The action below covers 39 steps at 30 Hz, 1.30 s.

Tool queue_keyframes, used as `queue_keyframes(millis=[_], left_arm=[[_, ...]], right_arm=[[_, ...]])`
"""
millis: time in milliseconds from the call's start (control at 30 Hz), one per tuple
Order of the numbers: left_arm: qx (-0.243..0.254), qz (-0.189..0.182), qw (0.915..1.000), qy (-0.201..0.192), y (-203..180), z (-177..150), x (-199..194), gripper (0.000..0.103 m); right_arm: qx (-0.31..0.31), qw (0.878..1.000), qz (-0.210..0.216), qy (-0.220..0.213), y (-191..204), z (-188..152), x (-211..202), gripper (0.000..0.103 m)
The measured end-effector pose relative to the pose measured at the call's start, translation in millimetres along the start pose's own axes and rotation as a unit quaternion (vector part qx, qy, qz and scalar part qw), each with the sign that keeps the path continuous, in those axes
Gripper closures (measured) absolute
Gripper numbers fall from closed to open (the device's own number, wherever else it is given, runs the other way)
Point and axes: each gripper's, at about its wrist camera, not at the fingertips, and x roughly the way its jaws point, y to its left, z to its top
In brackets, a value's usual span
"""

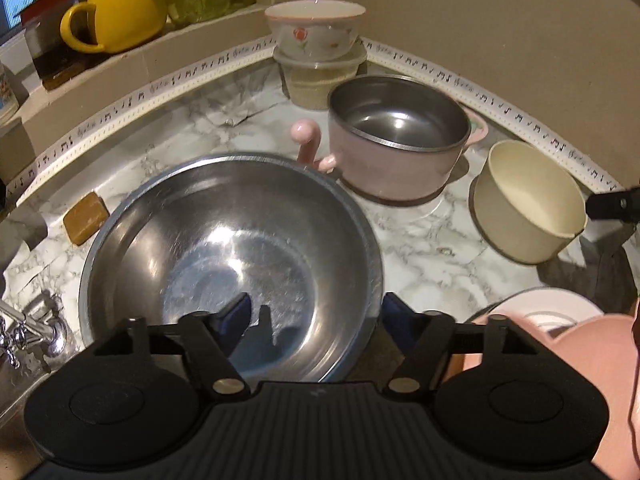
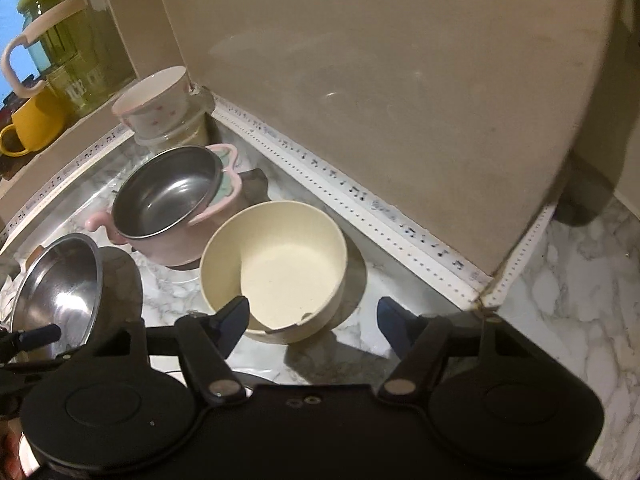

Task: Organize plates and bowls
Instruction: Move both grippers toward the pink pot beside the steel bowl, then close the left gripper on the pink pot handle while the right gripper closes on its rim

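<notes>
A large steel bowl (image 1: 224,240) sits on the marble counter (image 1: 432,248) in the left wrist view. My left gripper (image 1: 316,316) is open and straddles its near right rim, one finger inside the bowl and one outside. No pad presses the rim. In the right wrist view a cream bowl (image 2: 276,268) stands on the counter. My right gripper (image 2: 314,316) is open over its near rim, with the left finger (image 2: 234,316) above the bowl's inside and the other above the counter. That cream bowl (image 1: 528,204) also shows in the left wrist view, a right fingertip (image 1: 612,204) at its rim.
A pink pot (image 1: 396,136) with a steel inside stands behind the bowls. A floral bowl (image 1: 316,28) rests on a plastic container (image 1: 320,76) in the corner. Pink dishes (image 1: 560,320) lie at the right, a brown block (image 1: 86,218) and a tap (image 1: 28,332) at the left. A yellow mug (image 1: 120,12) sits on the ledge.
</notes>
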Motion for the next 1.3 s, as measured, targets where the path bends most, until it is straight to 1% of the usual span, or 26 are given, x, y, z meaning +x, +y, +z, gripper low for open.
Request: queue_keyframes(millis=[100, 167, 233, 367, 467, 600, 667, 733, 833, 933, 1000, 1133, 1200, 1267, 1300], left_arm=[[0.007, -0.007, 1.0000, 0.003, 2.2, -4.8, -2.7, 0.050], [0.012, -0.009, 0.9998, 0.009, 1.8, -7.2, -4.5, 0.068], [0.011, -0.009, 0.9997, 0.020, 2.9, -9.5, -5.6, 0.073], [0.007, -0.012, 0.9992, 0.037, 7.5, -12.3, -9.7, 0.075], [0.012, -0.033, 0.9988, 0.035, 7.1, -6.8, -20.1, 0.075], [0.020, -0.045, 0.9986, 0.021, 3.8, 10.3, -32.5, 0.075], [0.017, -0.051, 0.9984, 0.016, 4.8, 24.2, -31.9, 0.074], [0.010, -0.049, 0.9988, 0.001, 6.4, 41.0, -28.8, 0.074], [-0.004, -0.045, 0.9989, -0.008, 11.8, 64.4, -13.8, 0.074], [-0.021, -0.040, 0.9990, -0.007, 19.3, 80.2, 8.0, 0.074], [-0.031, -0.044, 0.9985, -0.005, 23.2, 85.8, 19.0, 0.074], [-0.029, -0.051, 0.9983, -0.006, 21.5, 92.6, 34.8, 0.074], [-0.031, -0.048, 0.9984, -0.002, 19.3, 94.9, 41.6, 0.074], [-0.033, -0.048, 0.9983, -0.002, 18.4, 97.7, 48.7, 0.074], [-0.032, -0.046, 0.9984, -0.003, 17.7, 98.7, 51.4, 0.074]], right_arm=[[-0.010, 1.000, 0.002, 0.001, 6.0, 3.0, 2.4, 0.036], [-0.015, 1.000, 0.004, 0.000, 10.1, 6.7, 3.2, 0.038], [-0.024, 1.000, 0.007, -0.002, 14.9, 9.7, 3.0, 0.038], [-0.036, 0.999, 0.014, -0.002, 21.7, 18.5, 4.2, 0.038], [-0.046, 0.999, 0.018, -0.005, 27.8, 27.7, 6.4, 0.037], [-0.054, 0.998, 0.029, -0.006, 36.9, 41.2, 12.3, 0.036], [-0.056, 0.998, 0.034, -0.005, 42.6, 48.4, 17.5, 0.036], [-0.058, 0.998, 0.039, -0.002, 49.6, 55.9, 24.8, 0.036], [-0.064, 0.997, 0.045, 0.001, 59.4, 64.7, 35.6, 0.037], [-0.068, 0.997, 0.040, 0.002, 66.0, 72.5, 47.6, 0.037], [-0.066, 0.997, 0.040, 0.005, 67.3, 78.0, 55.9, 0.037], [-0.069, 0.997, 0.034, 0.009, 71.2, 86.4, 69.8, 0.037], [-0.071, 0.997, 0.032, 0.011, 73.4, 89.0, 76.5, 0.037], [-0.077, 0.996, 0.029, 0.017, 76.2, 90.7, 83.3, 0.038], [-0.079, 0.996, 0.030, 0.019, 77.4, 91.4, 86.4, 0.041]])
